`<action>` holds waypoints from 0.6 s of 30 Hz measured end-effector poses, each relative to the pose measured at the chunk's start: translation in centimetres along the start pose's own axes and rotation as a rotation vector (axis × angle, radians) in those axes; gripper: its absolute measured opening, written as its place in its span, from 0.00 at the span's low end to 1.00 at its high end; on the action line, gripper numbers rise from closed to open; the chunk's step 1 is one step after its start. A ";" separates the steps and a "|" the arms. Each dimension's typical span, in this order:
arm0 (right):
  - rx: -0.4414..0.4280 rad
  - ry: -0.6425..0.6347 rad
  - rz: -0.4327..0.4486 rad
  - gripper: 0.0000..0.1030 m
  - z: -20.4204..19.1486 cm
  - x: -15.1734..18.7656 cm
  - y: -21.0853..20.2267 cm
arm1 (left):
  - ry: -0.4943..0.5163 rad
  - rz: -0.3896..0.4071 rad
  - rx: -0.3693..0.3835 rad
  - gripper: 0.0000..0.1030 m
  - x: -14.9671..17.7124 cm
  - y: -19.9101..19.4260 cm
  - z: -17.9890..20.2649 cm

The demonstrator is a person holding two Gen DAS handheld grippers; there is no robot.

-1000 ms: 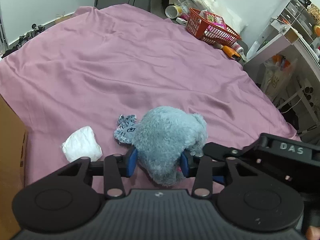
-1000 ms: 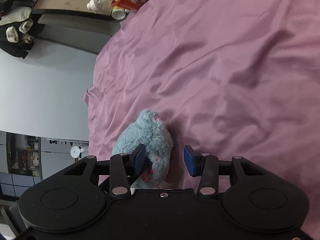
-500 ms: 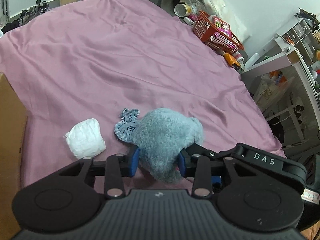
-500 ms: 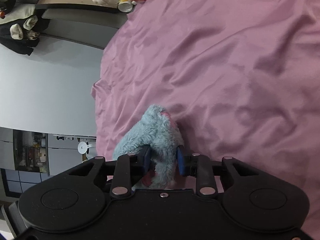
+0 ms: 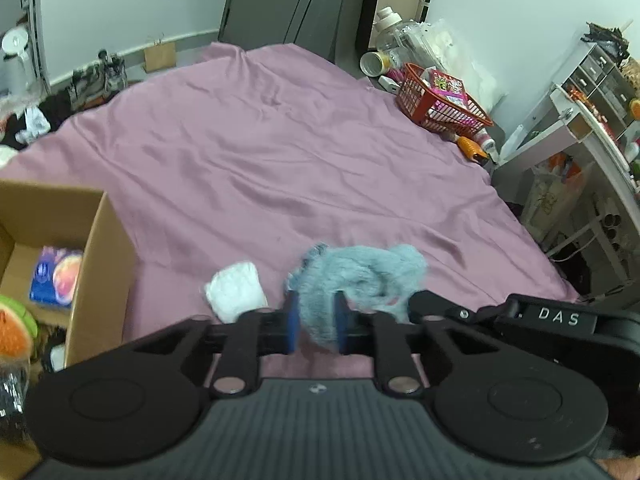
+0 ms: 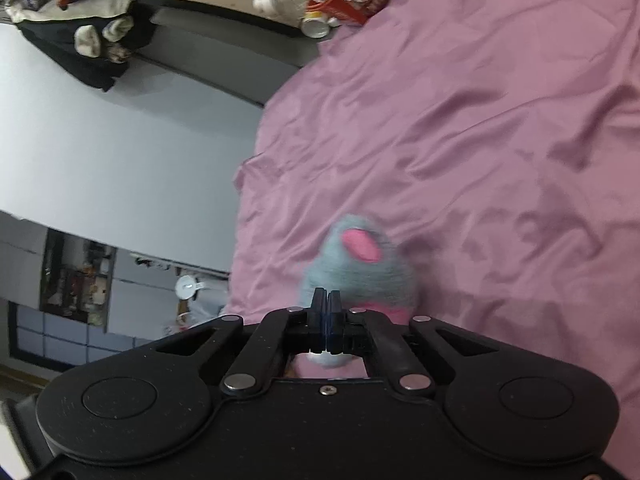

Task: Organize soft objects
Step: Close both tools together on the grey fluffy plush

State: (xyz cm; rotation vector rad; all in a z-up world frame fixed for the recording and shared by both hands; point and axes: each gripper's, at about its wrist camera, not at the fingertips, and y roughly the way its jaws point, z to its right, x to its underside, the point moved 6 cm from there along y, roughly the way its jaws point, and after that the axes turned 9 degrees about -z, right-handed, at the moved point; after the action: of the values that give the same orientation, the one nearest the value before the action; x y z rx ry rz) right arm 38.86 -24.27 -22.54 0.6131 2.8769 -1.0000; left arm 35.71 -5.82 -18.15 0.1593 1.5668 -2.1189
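1. The grey-blue plush toy [image 5: 360, 280] is above the near edge of the bed [image 5: 280, 152], apparently lifted clear of the purple sheet, though blur makes that hard to judge. The left gripper [image 5: 316, 328] has its blue pads pressed into the lower fur, jaws partly closed with a wad of plush between them.
2. The right gripper [image 6: 325, 320] comes in from the toy's right side; its pads look nearly together, apparently pinching only a thin tuft or fold of the plush, with the pink ear [image 6: 360, 245] just beyond. I cannot confirm how much fabric it holds.
3. The step in hand appears to be carrying the toy to the cardboard box [image 5: 100, 256] at the bed's near left corner, where other items already lie. Both grips should stay firm, since fur compresses and slides.
4. Move both hands together at the same pace; pulling apart would stretch the toy or strip the weaker right pinch.
5. The white soft bundle [image 5: 234, 290] lies on the sheet between toy and box. Pass above it rather than dragging across.
6. Clear the box's near wall before lowering, and release only once the toy is inside.
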 end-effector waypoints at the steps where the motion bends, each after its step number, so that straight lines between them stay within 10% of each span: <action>1: -0.004 -0.010 0.000 0.00 -0.3 0.2 -0.2 | -0.001 -0.003 0.006 0.03 0.2 -0.1 -0.1; 8: 0.028 -0.001 0.020 0.00 -0.1 0.8 -1.2 | -0.013 0.002 -0.016 0.01 1.2 -0.5 -0.6; 18: 0.061 0.101 0.016 0.28 2.3 0.6 -0.8 | -0.020 -0.019 -0.040 0.06 0.5 -0.3 -0.5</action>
State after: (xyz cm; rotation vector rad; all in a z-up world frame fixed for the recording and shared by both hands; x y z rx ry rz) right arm 37.85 -25.98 -23.99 0.7091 2.9321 -1.0892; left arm 35.00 -5.45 -18.28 0.1098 1.6031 -2.0955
